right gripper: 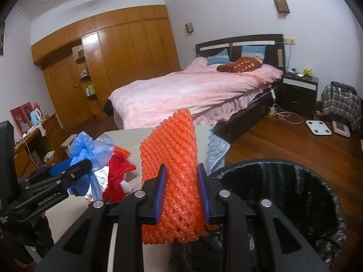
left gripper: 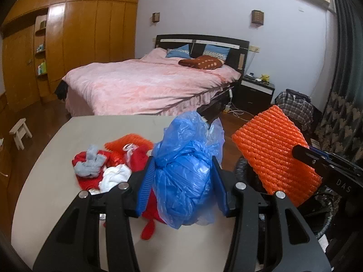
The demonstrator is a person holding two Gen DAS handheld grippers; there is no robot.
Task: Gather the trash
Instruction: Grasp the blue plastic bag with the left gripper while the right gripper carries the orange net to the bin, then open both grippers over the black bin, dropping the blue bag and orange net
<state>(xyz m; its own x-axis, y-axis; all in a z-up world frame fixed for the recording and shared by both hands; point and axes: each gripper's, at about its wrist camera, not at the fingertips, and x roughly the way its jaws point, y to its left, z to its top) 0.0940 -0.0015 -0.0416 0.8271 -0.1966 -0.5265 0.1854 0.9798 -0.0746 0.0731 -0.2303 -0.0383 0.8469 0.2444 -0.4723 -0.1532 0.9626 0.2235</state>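
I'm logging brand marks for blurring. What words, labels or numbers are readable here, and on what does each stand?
"DAS": white letters on the right gripper body, left wrist view; it may be cut off.
White lettering on the left gripper body, right wrist view: blurred and upside down, not readable.
Red box on the side desk: print too small to read.
Nothing readable on the orange foam net or blue plastic bag.

Crinkled glossy blue plastic bag (left gripper: pixel 185 176), ribbed orange foam net (right gripper: pixel 172 172), glossy wooden wardrobe (left gripper: pixel 90 27).

Trash pile (left gripper: pixel 109 167) on table (left gripper: pixel 56 158) (bed (left gripper: pixel 147 86) behind), bin (right gripper: pixel 295 192) right
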